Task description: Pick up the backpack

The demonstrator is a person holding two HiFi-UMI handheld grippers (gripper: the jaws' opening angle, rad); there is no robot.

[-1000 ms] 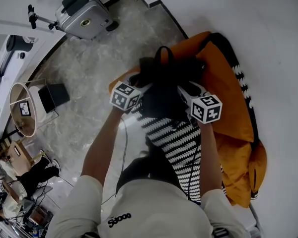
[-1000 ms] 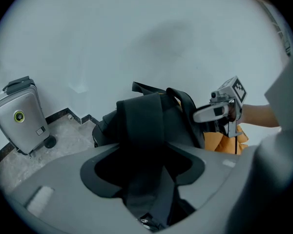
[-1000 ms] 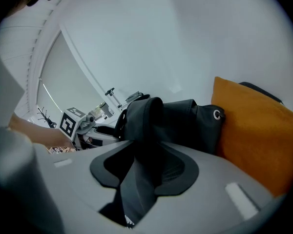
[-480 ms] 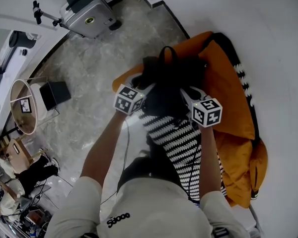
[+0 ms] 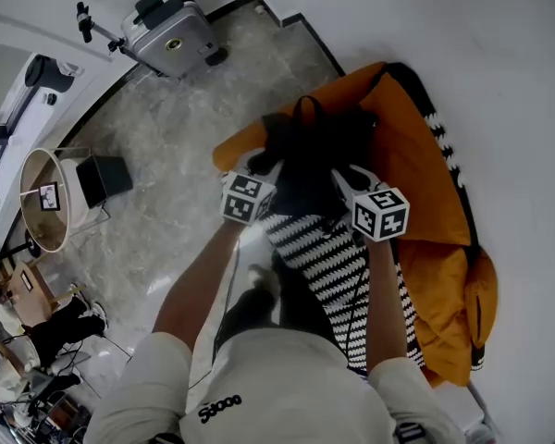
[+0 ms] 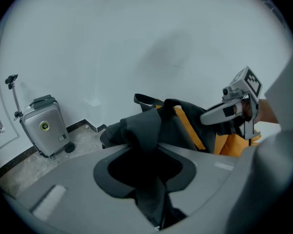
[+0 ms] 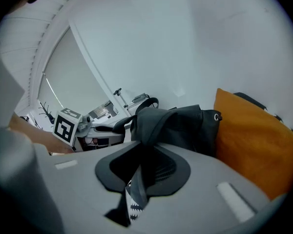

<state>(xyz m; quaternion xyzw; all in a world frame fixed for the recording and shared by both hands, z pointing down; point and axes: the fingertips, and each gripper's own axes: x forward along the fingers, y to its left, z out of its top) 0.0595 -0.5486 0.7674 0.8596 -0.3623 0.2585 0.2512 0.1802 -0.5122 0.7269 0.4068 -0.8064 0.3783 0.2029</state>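
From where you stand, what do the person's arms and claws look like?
The left claw and right claw are grey plastic, each bearing a white cube with black square markers. Short cream sleeves leave forearms bare; a dark cable trails along each. The left claw's jaws are closing on backpack fabric.

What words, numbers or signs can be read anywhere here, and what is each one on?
"S8000", roughly, small and skewed: on the person's pale shirt.
Square black-and-white code markers, no letters: on the left cube, the right cube and a card on the round table.
Round badge on the suitcase: too small to read.
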